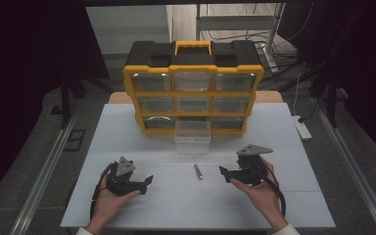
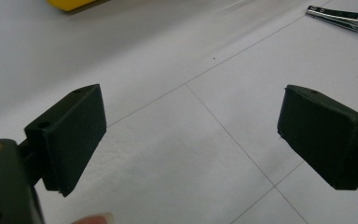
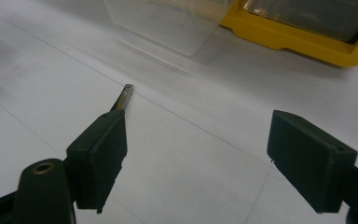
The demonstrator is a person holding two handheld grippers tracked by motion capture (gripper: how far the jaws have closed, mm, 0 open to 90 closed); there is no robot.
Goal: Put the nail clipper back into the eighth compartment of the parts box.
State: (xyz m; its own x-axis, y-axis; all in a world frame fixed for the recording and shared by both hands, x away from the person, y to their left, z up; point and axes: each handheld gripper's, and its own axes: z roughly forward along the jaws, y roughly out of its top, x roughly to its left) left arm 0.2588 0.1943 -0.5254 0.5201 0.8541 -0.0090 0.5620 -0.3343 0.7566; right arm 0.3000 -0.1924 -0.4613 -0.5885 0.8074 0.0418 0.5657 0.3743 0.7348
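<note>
The nail clipper (image 1: 198, 172) lies flat on the counter (image 1: 274, 147), in the lower middle of the frame, between both tools. It looks light, stiff and slippery metal, so grip its long sides. Left tool (image 1: 149, 180) and right tool (image 1: 222, 170) both stand wide, empty.

Nail clipper (image 1: 198, 172) on table (image 1: 176, 205), before pulled-out drawer (image 1: 192, 137).

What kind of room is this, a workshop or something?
Most likely a lab or recording studio, not a workshop: a white table set between dark curtains, cables on the floor behind it, and one staged parts organiser.
</note>
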